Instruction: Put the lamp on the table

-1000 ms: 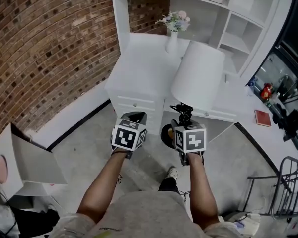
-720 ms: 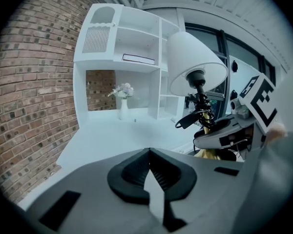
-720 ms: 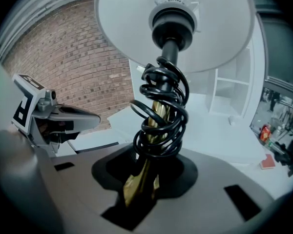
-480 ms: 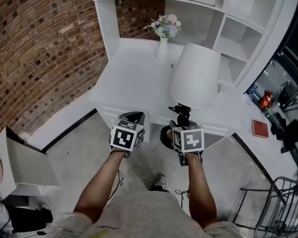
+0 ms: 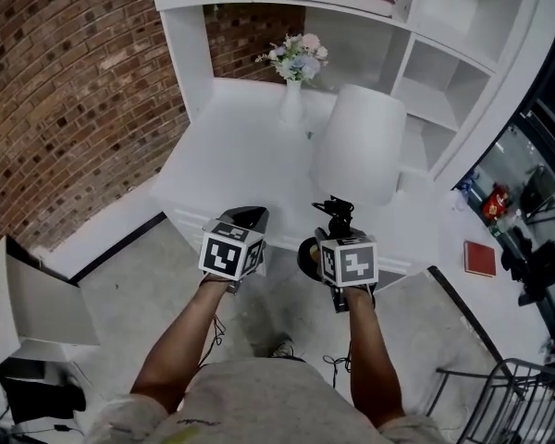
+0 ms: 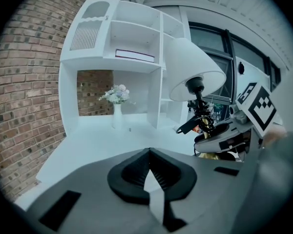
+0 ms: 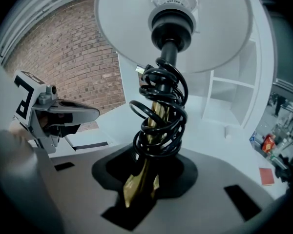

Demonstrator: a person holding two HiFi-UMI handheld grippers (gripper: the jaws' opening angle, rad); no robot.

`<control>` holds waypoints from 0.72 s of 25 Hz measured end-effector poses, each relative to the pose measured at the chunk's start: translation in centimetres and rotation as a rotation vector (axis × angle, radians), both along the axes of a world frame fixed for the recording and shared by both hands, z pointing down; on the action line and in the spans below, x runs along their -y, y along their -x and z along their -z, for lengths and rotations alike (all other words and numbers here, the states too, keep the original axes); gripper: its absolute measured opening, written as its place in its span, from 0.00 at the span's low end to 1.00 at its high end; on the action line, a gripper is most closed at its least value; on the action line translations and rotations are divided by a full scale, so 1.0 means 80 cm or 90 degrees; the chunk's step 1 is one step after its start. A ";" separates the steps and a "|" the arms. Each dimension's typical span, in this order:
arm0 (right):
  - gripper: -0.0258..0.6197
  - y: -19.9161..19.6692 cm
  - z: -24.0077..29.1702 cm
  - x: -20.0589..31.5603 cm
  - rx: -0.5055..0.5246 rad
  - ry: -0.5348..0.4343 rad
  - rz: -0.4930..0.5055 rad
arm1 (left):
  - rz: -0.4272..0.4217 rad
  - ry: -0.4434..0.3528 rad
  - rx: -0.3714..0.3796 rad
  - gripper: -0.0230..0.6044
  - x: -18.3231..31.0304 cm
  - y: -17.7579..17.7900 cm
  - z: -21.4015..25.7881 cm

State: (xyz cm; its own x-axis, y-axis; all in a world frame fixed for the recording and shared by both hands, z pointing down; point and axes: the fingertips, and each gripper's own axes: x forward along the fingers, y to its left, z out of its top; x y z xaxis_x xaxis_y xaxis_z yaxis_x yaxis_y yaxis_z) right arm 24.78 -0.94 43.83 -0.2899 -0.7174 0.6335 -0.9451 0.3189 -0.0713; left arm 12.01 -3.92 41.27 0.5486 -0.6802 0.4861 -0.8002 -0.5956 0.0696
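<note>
Right hand-held gripper [image 7: 144,182] pinches the lamp [image 5: 359,151] by its stem; top-heavy shade could swing and strike the vase [image 5: 291,109].

The person wears a light grey T-shirt [image 5: 259,407] with short sleeves. The left gripper [image 5: 246,218] and the right gripper [image 5: 337,226] are both grey, with black jaws at the front. Each one carries a white cube [image 5: 229,253] with black square marks on its sides.
</note>
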 end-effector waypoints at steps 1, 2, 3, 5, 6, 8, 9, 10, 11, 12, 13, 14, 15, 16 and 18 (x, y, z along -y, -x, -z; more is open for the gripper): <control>0.22 -0.005 -0.001 0.003 -0.001 0.001 0.002 | 0.000 0.005 -0.001 0.03 0.004 -0.004 -0.001; 0.22 -0.009 -0.001 0.006 -0.001 0.002 0.004 | 0.001 0.009 -0.001 0.03 0.008 -0.008 -0.002; 0.22 -0.014 -0.001 0.009 -0.002 0.003 0.005 | 0.003 0.012 0.000 0.03 0.012 -0.012 -0.002; 0.22 -0.020 -0.002 0.015 -0.003 0.003 0.009 | 0.008 0.015 0.003 0.03 0.019 -0.016 -0.002; 0.22 -0.023 -0.002 0.018 -0.004 0.003 0.011 | 0.010 0.016 0.005 0.03 0.022 -0.018 -0.003; 0.22 -0.026 -0.003 0.024 -0.005 0.002 0.014 | 0.011 0.017 0.010 0.03 0.027 -0.022 -0.004; 0.22 -0.028 -0.003 0.026 -0.005 0.002 0.016 | 0.009 0.018 0.013 0.03 0.029 -0.024 -0.005; 0.22 -0.029 -0.004 0.029 -0.005 0.001 0.017 | 0.007 0.019 0.017 0.03 0.031 -0.026 -0.007; 0.22 -0.029 -0.004 0.031 -0.005 0.000 0.019 | 0.006 0.019 0.022 0.03 0.034 -0.027 -0.008; 0.22 -0.029 -0.004 0.034 -0.003 0.000 0.021 | 0.007 0.018 0.025 0.03 0.036 -0.027 -0.008; 0.22 -0.029 -0.004 0.036 -0.002 -0.001 0.023 | 0.010 0.017 0.026 0.03 0.039 -0.027 -0.008; 0.22 -0.030 -0.005 0.038 -0.001 0.000 0.025 | 0.014 0.016 0.025 0.03 0.041 -0.027 -0.007; 0.22 -0.030 -0.005 0.039 0.000 0.001 0.027 | 0.017 0.016 0.023 0.03 0.043 -0.027 -0.006; 0.22 -0.030 -0.006 0.040 -0.001 0.002 0.029 | 0.019 0.017 0.023 0.03 0.044 -0.028 -0.006; 0.22 -0.032 -0.008 0.044 -0.004 0.003 0.034 | 0.021 0.018 0.026 0.03 0.046 -0.030 -0.007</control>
State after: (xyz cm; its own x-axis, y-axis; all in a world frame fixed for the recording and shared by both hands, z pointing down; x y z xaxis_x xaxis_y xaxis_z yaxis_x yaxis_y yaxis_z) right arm 27.36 -4.46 44.46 -0.3237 -0.6986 0.6382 -0.9274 0.3680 -0.0676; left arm 14.38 -7.59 41.86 0.5050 -0.6835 0.5271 -0.8222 -0.5668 0.0528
